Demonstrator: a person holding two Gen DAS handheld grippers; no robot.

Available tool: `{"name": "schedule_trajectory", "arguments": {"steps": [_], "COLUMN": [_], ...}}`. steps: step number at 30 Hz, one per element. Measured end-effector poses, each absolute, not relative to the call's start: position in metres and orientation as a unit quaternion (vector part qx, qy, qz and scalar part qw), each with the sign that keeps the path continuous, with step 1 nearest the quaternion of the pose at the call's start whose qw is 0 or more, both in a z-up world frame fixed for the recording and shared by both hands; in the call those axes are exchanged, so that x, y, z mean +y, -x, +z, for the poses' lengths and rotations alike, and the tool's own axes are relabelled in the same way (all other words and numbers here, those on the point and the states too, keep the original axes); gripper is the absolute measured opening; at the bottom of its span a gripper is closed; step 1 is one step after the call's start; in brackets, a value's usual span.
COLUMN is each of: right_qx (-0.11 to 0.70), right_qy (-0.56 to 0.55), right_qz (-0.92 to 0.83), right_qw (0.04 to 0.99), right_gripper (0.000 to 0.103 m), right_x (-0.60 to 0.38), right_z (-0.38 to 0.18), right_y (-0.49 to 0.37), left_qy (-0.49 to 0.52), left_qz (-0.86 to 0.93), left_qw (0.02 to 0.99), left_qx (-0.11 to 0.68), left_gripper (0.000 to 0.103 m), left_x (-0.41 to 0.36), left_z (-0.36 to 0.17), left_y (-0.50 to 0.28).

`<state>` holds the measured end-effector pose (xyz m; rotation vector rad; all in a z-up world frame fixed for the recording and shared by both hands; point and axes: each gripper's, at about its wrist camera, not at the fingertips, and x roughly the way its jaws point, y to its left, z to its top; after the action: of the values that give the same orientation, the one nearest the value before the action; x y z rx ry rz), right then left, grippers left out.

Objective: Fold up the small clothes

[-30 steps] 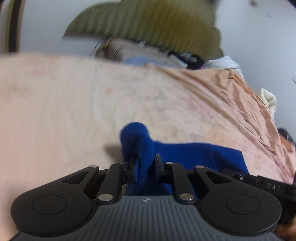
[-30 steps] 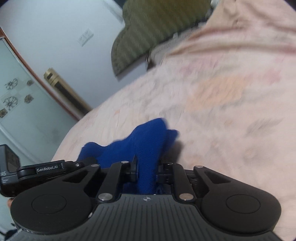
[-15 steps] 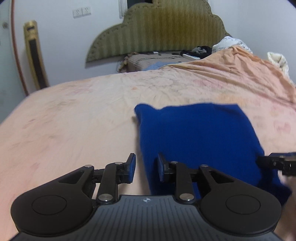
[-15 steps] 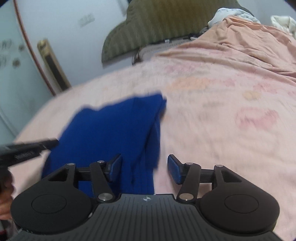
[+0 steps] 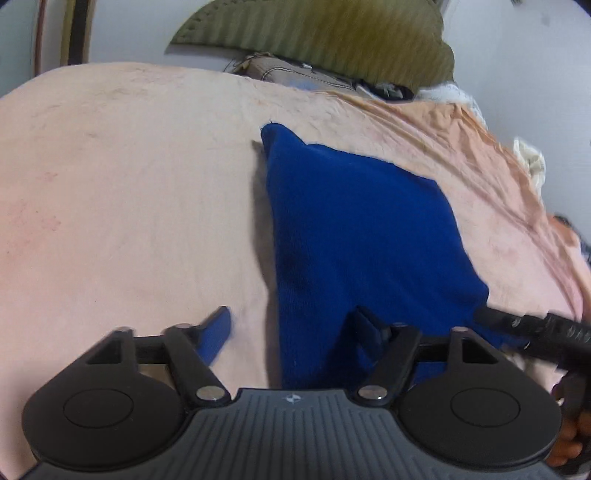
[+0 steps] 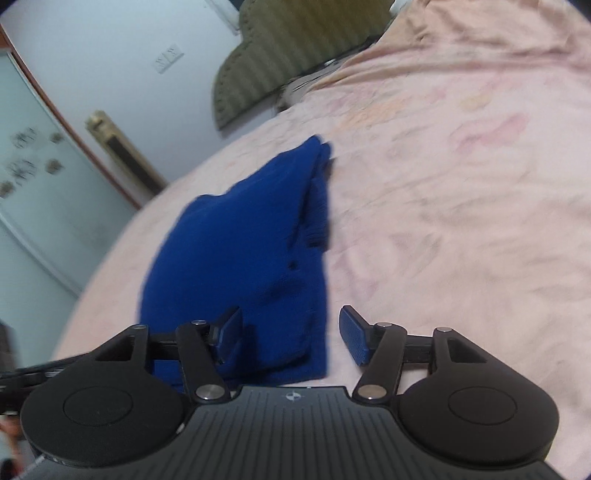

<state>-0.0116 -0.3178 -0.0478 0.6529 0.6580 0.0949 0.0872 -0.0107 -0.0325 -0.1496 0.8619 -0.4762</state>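
A dark blue knit garment (image 5: 354, 229) lies folded flat on the pink bedsheet (image 5: 129, 206). My left gripper (image 5: 291, 326) is open, its jaws spread wide over the garment's near left edge, holding nothing. The garment also shows in the right wrist view (image 6: 243, 251), with layered edges on its right side. My right gripper (image 6: 293, 334) is open over the garment's near right corner, holding nothing. The right gripper's finger shows in the left wrist view (image 5: 532, 325) at the garment's right corner.
An olive padded headboard (image 5: 332, 33) and bedding clutter (image 5: 295, 72) stand at the far end of the bed. A rumpled peach cover (image 5: 498, 166) lies on the right. A glass door (image 6: 33, 177) and gold-framed object (image 6: 122, 151) stand on the left.
Both grippers, shut on the blue garment a second ago, have let it go onto the bed. Since then their jaws have opened wider and both have tilted down towards it.
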Motion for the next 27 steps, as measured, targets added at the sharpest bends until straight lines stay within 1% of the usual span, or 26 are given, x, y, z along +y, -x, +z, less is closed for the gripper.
{"name": "schedule_trajectory", "arguments": {"steps": [1, 2, 4, 7, 11, 14, 15, 16, 17, 19, 20, 21, 22, 23, 27], "right_qx": [0.316, 0.319, 0.328, 0.317, 0.303, 0.314, 0.324, 0.335, 0.339, 0.328, 0.322, 0.317, 0.314, 0.315, 0.326], "right_qy": [-0.318, -0.322, -0.338, -0.345, -0.354, -0.313, -0.285, -0.247, -0.215, -0.179, -0.165, -0.155, -0.148, -0.146, -0.161], "right_qz": [0.045, 0.047, 0.049, 0.043, 0.068, 0.064, 0.041, 0.011, -0.013, -0.04, -0.05, -0.055, -0.056, -0.056, -0.062], "right_qw": [0.893, 0.89, 0.881, 0.883, 0.882, 0.894, 0.901, 0.909, 0.916, 0.927, 0.931, 0.934, 0.936, 0.936, 0.929], "right_gripper": [0.046, 0.035, 0.018, 0.016, 0.015, 0.015, 0.015, 0.019, 0.032, 0.041, 0.046, 0.049, 0.054, 0.057, 0.061], "right_x": [-0.317, -0.317, -0.314, -0.31, -0.302, -0.286, -0.281, -0.273, -0.266, -0.256, -0.251, -0.247, -0.243, -0.24, -0.241], "right_z": [-0.048, -0.049, -0.054, -0.054, -0.041, -0.032, -0.031, -0.031, -0.029, -0.022, -0.018, -0.016, -0.015, -0.015, -0.021], "right_y": [0.011, 0.009, 0.005, 0.011, 0.022, 0.024, 0.023, 0.022, 0.023, 0.03, 0.035, 0.039, 0.043, 0.044, 0.048], "left_qy": [0.074, 0.079, 0.084, 0.074, 0.064, 0.026, 0.01, -0.012, -0.039, -0.084, -0.096, -0.102, -0.103, -0.103, -0.108], "left_qz": [-0.237, -0.254, -0.263, -0.258, -0.246, -0.24, -0.24, -0.232, -0.221, -0.202, -0.2, -0.202, -0.202, -0.201, -0.189], "left_qw": [0.874, 0.865, 0.859, 0.87, 0.888, 0.892, 0.892, 0.895, 0.9, 0.911, 0.913, 0.913, 0.912, 0.911, 0.911], "left_qx": [0.418, 0.425, 0.431, 0.413, 0.384, 0.381, 0.384, 0.382, 0.373, 0.348, 0.341, 0.339, 0.341, 0.344, 0.35], "left_gripper": [0.042, 0.02, 0.014, 0.011, 0.01, 0.011, 0.011, 0.014, 0.015, 0.021, 0.025, 0.027, 0.031, 0.032, 0.033], "left_x": [-0.012, -0.013, -0.015, -0.015, -0.003, -0.008, -0.014, -0.023, -0.03, -0.042, -0.046, -0.048, -0.049, -0.051, -0.048], "left_z": [-0.032, -0.032, -0.033, -0.029, -0.01, -0.005, -0.008, -0.009, -0.009, -0.008, -0.007, -0.008, -0.008, -0.01, -0.015], "left_y": [-0.088, -0.089, -0.088, -0.081, -0.074, -0.073, -0.069, -0.063, -0.055, -0.038, -0.033, -0.028, -0.025, -0.023, -0.018]}}
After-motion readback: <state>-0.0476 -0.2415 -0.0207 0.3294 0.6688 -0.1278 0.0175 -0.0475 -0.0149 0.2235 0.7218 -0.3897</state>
